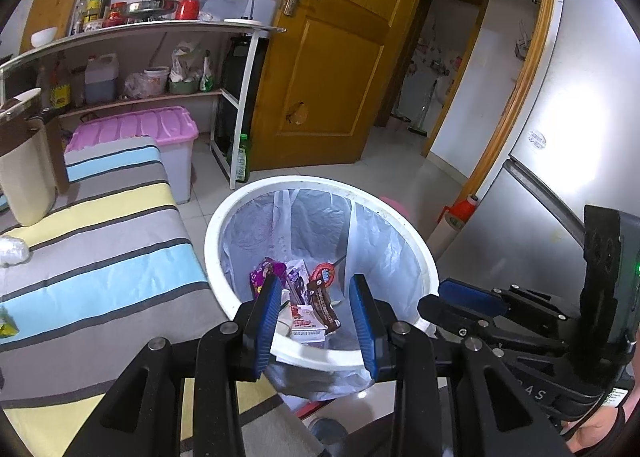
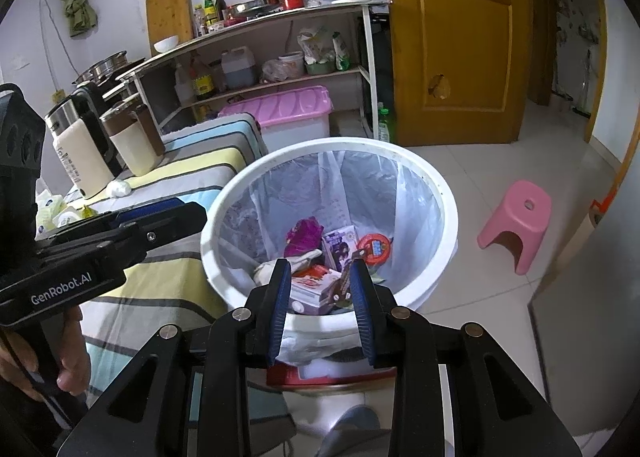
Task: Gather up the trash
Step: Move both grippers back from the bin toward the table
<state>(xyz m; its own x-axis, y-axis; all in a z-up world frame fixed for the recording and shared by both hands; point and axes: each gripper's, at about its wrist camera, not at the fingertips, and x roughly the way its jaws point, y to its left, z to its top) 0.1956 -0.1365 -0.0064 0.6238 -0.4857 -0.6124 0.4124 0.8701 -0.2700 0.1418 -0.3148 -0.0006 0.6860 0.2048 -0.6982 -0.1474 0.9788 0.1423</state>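
Observation:
A white trash bin (image 1: 416, 241) lined with a clear bag stands on the floor beside the striped table; it also shows in the right wrist view (image 2: 448, 193). Inside lie several wrappers and cartons (image 1: 308, 297) (image 2: 332, 253). My left gripper (image 1: 316, 289) is open and empty, held over the bin's near rim. My right gripper (image 2: 322, 277) is open and empty, also over the near rim. The right gripper shows at the right of the left wrist view (image 1: 472, 297), and the left gripper at the left of the right wrist view (image 2: 160, 221).
A table with a striped cloth (image 1: 100, 257) stands left of the bin, carrying kettles (image 2: 84, 153) and small packets (image 2: 52, 209). A pink stool (image 2: 520, 221) stands right of the bin. A shelf unit (image 1: 140, 57), pink-lidded box (image 1: 160, 129), wooden door (image 1: 340, 57) and fridge (image 1: 568, 117) surround.

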